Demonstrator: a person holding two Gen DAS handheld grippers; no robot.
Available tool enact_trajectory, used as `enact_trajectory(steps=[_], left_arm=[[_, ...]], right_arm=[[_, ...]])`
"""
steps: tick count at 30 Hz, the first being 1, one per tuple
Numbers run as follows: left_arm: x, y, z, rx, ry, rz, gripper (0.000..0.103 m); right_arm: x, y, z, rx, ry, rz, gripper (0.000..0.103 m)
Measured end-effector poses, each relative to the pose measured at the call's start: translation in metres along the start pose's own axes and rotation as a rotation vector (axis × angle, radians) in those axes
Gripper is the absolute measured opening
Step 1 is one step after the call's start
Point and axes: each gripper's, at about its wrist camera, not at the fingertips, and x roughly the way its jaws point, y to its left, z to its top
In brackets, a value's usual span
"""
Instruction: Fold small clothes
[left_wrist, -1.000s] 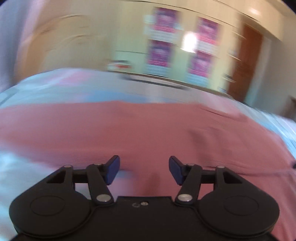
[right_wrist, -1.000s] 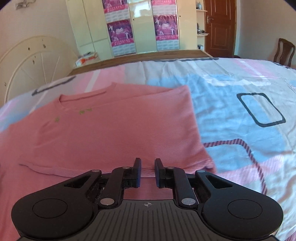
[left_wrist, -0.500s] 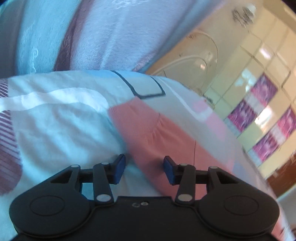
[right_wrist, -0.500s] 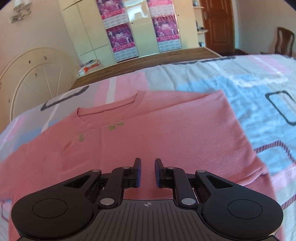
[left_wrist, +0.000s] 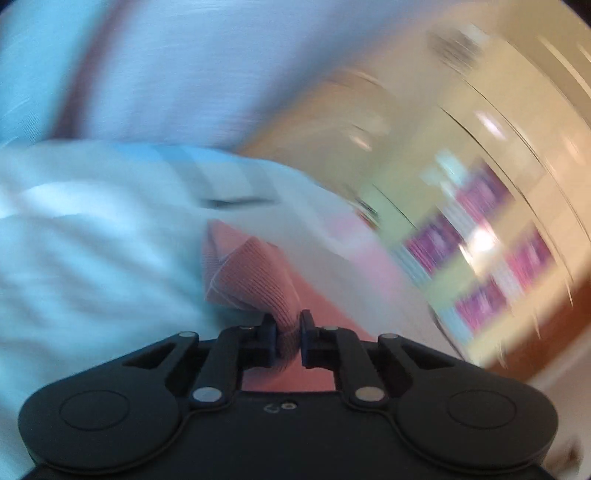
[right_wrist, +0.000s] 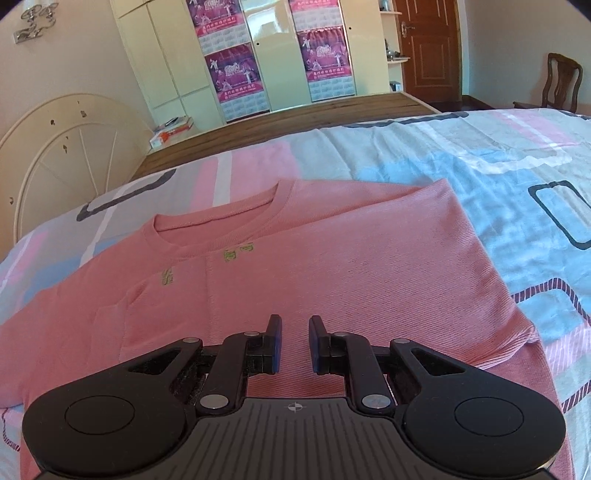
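Observation:
A pink ribbed sweater (right_wrist: 332, 266) lies flat on the bed, neck hole toward the far side, its right sleeve folded in. My right gripper (right_wrist: 294, 341) hovers over the sweater's lower middle, its jaws a small gap apart with nothing between them. In the blurred left wrist view my left gripper (left_wrist: 287, 338) is shut on a bunched end of the pink sweater (left_wrist: 251, 277), likely a sleeve cuff, lifted off the sheet.
The bed has a patterned sheet (right_wrist: 498, 166) in pink, blue and white. A cream headboard (right_wrist: 66, 147) stands at the left, a wooden bed frame (right_wrist: 295, 118) behind, wardrobes with posters (right_wrist: 236, 70), a door (right_wrist: 428, 48) and a chair (right_wrist: 561, 81) beyond.
My left gripper swung left to the sweater's end, closed on it and is lifting it. My right gripper moved up over the sweater body and stays slightly open.

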Motion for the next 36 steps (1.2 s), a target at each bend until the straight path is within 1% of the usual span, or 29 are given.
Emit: enact_trajectory(steps=[1,4,5,8,10,13,16,18,19,20,21,22,23,24,25,26,27,28,29,31,33,34,35,36], left_arm=[[-0.001,-0.02,-0.005,0.046,0.011,-0.03,0.01],[-0.005,-0.099,-0.033,0.188,0.058,-0.16,0.01],[-0.006,-0.127,-0.045,0.225,0.077,-0.212,0.01],[-0.009,-0.206,-0.088,0.343,0.147,-0.328,0.01],[-0.009,-0.254,-0.121,0.43,0.18,-0.368,0.01],[-0.002,-0.315,-0.173,0.519,0.27,-0.404,0.01],[0.007,-0.358,-0.22,0.623,0.338,-0.402,0.01],[0.015,-0.377,-0.252,0.662,0.392,-0.401,0.01],[0.02,-0.383,-0.269,0.678,0.422,-0.397,0.011],[0.026,-0.386,-0.282,0.709,0.448,-0.384,0.016],[0.031,-0.392,-0.296,0.745,0.477,-0.367,0.024],[0.033,-0.394,-0.309,0.765,0.5,-0.362,0.044],[0.029,-0.393,-0.314,0.775,0.489,-0.385,0.055],[0.025,-0.392,-0.314,0.783,0.468,-0.396,0.058],[0.019,-0.389,-0.309,0.787,0.441,-0.395,0.058],[0.012,-0.384,-0.303,0.788,0.419,-0.396,0.058],[0.004,-0.377,-0.293,0.782,0.391,-0.393,0.058],[-0.003,-0.366,-0.28,0.768,0.352,-0.385,0.058],[-0.011,-0.353,-0.266,0.756,0.322,-0.365,0.058],[-0.027,-0.324,-0.24,0.747,0.254,-0.294,0.058],[-0.038,-0.29,-0.22,0.759,0.217,-0.206,0.056],[-0.041,-0.271,-0.212,0.769,0.208,-0.148,0.055],[-0.043,-0.255,-0.205,0.769,0.207,-0.099,0.051],[-0.04,-0.239,-0.2,0.758,0.225,-0.055,0.046]], right_arm=[[0.0,-0.002,0.0,0.004,-0.001,0.001,0.015],[-0.001,-0.008,-0.001,0.021,-0.007,0.011,0.015],[-0.001,-0.01,-0.001,0.026,-0.007,0.017,0.015],[-0.006,-0.013,0.0,0.025,-0.018,0.041,0.015],[-0.009,-0.015,0.0,0.026,-0.023,0.058,0.015],[-0.014,-0.022,0.002,0.045,-0.028,0.087,0.015],[-0.019,-0.034,0.003,0.082,-0.029,0.116,0.015],[-0.021,-0.042,0.004,0.1,-0.024,0.132,0.015],[-0.022,-0.047,0.005,0.112,-0.022,0.141,0.015],[-0.023,-0.052,0.006,0.124,-0.017,0.154,0.015],[-0.022,-0.056,0.006,0.135,-0.007,0.164,0.015],[-0.021,-0.059,0.006,0.144,0.007,0.168,0.021],[-0.019,-0.06,0.006,0.147,0.025,0.172,0.059],[-0.018,-0.06,0.006,0.149,0.031,0.179,0.078],[-0.021,-0.061,0.005,0.147,0.01,0.192,0.085],[-0.023,-0.059,0.005,0.134,-0.005,0.222,0.084],[-0.023,-0.058,0.006,0.128,-0.002,0.243,0.079],[-0.021,-0.055,0.005,0.131,0.003,0.259,0.066],[-0.017,-0.053,0.005,0.138,0.023,0.277,0.059],[-0.005,-0.048,0.004,0.156,0.068,0.322,0.058],[0.006,-0.039,0.001,0.148,0.1,0.348,0.058],[0.011,-0.034,0.0,0.143,0.114,0.356,0.058],[0.017,-0.029,-0.002,0.142,0.128,0.357,0.058],[0.021,-0.026,-0.002,0.141,0.133,0.357,0.058]])
